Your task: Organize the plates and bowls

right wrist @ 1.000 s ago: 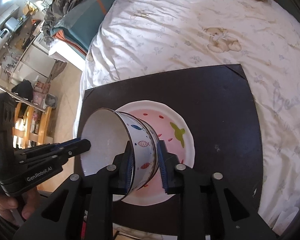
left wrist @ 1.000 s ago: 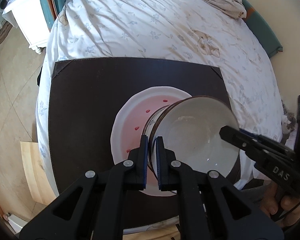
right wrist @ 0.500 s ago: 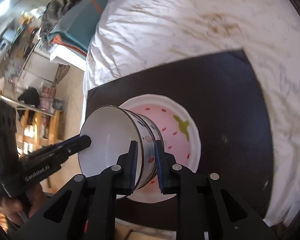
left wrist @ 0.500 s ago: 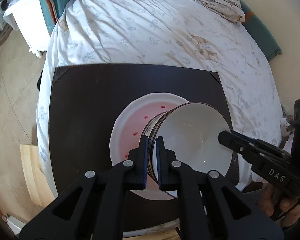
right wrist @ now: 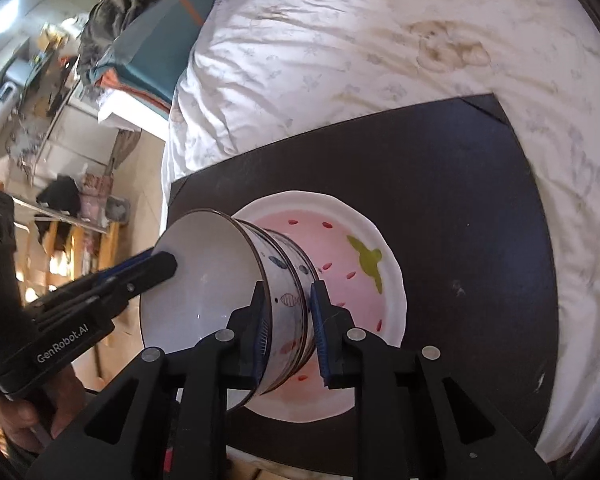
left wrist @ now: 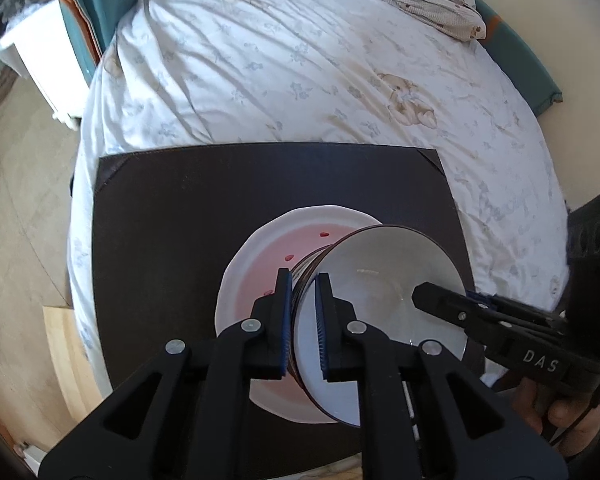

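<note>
Your left tongs (left wrist: 303, 320) are clamped on the near rim of the bowl (left wrist: 384, 304), one blue-padded finger inside against the glossy white interior and the other outside against the wall. Your right tongs (right wrist: 288, 328) straddle the opposite side of the same bowl (right wrist: 204, 280), one finger inside the rim and the other out beyond the wall; the outer pad looks a little off the surface, so you cannot tell from these views whether that grip is truly closed on it. The bowl is tipped well over on its side, its mouth turned toward you, and it is held above the plate (right wrist: 364, 264); whether its foot touches the plate cannot be made out. It is smooth glazed ceramic, round, with a thin dark line on the rim and small blue and red fish drawn on the outer wall, plus dark bands near the foot. The plate beneath is shallow and round with a slightly wavy white edge, a pink centre scattered with little red seed marks and a green leaf-like shape. It lies flat on a dark brown mat (left wrist: 204, 208), matte and rectangular with stitched corner pockets, which rests on a bed (left wrist: 300, 64) covered in a rumpled white sheet with a faint floral and bear print. In the left view the right tongs (left wrist: 420, 296) reach in from the right over the bowl's rim.
</note>
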Action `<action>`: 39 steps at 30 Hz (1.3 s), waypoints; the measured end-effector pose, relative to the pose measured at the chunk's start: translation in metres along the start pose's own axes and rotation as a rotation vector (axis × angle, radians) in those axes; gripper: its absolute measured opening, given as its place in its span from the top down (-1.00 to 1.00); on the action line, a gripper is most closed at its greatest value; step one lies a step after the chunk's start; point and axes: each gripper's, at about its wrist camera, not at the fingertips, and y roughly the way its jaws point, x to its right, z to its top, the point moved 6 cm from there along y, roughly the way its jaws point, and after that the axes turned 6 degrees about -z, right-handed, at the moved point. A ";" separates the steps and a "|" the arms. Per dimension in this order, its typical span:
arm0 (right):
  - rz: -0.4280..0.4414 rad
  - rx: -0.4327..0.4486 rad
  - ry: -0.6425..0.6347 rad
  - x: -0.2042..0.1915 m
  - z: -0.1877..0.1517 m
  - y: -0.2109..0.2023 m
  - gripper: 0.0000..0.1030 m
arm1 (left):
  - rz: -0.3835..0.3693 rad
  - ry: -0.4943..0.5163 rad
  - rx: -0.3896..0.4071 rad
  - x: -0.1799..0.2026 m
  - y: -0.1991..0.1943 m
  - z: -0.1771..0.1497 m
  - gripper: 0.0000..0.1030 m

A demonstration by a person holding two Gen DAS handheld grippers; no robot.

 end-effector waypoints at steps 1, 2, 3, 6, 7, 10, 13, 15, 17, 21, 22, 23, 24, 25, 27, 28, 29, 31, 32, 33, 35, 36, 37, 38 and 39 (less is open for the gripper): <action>0.022 -0.011 0.027 0.002 0.000 0.001 0.54 | -0.003 -0.004 -0.004 0.000 0.001 0.001 0.83; 0.040 -0.021 0.049 0.005 0.001 0.002 0.52 | -0.001 -0.002 -0.006 0.000 0.002 0.002 0.83; 0.051 -0.028 0.062 0.005 0.001 0.003 0.50 | 0.001 0.001 -0.004 0.001 0.003 0.002 0.83; 0.068 -0.037 0.084 0.007 0.004 0.004 0.50 | 0.011 -0.001 0.003 0.001 0.002 0.001 0.82; 0.055 -0.031 0.067 0.005 0.004 0.004 0.50 | 0.009 -0.007 0.004 0.001 0.001 0.000 0.81; -0.004 0.010 0.015 -0.001 0.003 -0.005 0.43 | -0.003 -0.045 -0.007 -0.005 -0.003 -0.004 0.82; 0.002 0.038 -0.025 -0.007 0.000 -0.019 0.43 | -0.002 -0.037 0.001 -0.007 -0.007 -0.008 0.82; -0.010 0.036 -0.049 -0.008 -0.002 -0.020 0.43 | 0.003 -0.024 -0.009 -0.006 -0.004 -0.012 0.83; -0.041 0.024 -0.075 -0.007 -0.004 -0.015 0.43 | 0.005 -0.015 -0.014 -0.005 -0.002 -0.014 0.83; -0.057 0.027 -0.115 -0.013 -0.007 -0.011 0.58 | 0.036 0.007 -0.001 -0.002 -0.003 -0.014 0.85; -0.057 0.035 -0.120 -0.014 -0.006 -0.013 0.66 | 0.038 0.011 0.001 -0.001 -0.004 -0.015 0.85; -0.052 0.035 -0.113 -0.013 -0.005 -0.014 0.68 | 0.037 0.015 0.004 0.000 -0.005 -0.015 0.85; -0.041 0.040 -0.105 -0.012 -0.005 -0.016 0.70 | 0.037 0.019 0.006 0.000 -0.006 -0.015 0.85; -0.040 0.047 -0.108 -0.011 -0.004 -0.018 0.72 | 0.039 0.023 0.009 0.000 -0.007 -0.015 0.85; -0.039 0.063 -0.123 -0.013 -0.004 -0.022 0.74 | 0.043 0.031 0.015 0.002 -0.009 -0.016 0.85; -0.041 0.073 -0.135 -0.015 -0.005 -0.025 0.73 | 0.044 0.033 0.019 0.002 -0.010 -0.016 0.85; -0.046 0.079 -0.149 -0.017 -0.005 -0.026 0.73 | 0.045 0.037 0.026 0.003 -0.012 -0.015 0.85; -0.049 0.088 -0.162 -0.018 -0.006 -0.028 0.73 | 0.047 0.049 0.045 0.007 -0.017 -0.013 0.85; -0.050 0.088 -0.163 -0.017 -0.006 -0.027 0.74 | 0.051 0.054 0.052 0.007 -0.018 -0.012 0.85; -0.047 0.087 -0.160 -0.017 -0.007 -0.026 0.75 | 0.056 0.060 0.055 0.008 -0.019 -0.012 0.85; -0.049 0.095 -0.165 -0.017 -0.006 -0.026 0.76 | 0.055 0.061 0.053 0.007 -0.017 -0.012 0.85; -0.059 0.097 -0.174 -0.018 -0.006 -0.025 0.76 | 0.048 0.055 0.057 0.007 -0.018 -0.011 0.85; -0.059 0.096 -0.174 -0.018 -0.006 -0.025 0.77 | 0.043 0.054 0.057 0.007 -0.019 -0.011 0.85; -0.054 0.092 -0.163 -0.016 -0.006 -0.023 0.77 | 0.040 0.054 0.059 0.007 -0.019 -0.011 0.87; -0.047 0.089 -0.149 -0.014 -0.006 -0.022 0.78 | 0.042 0.058 0.064 0.008 -0.021 -0.011 0.89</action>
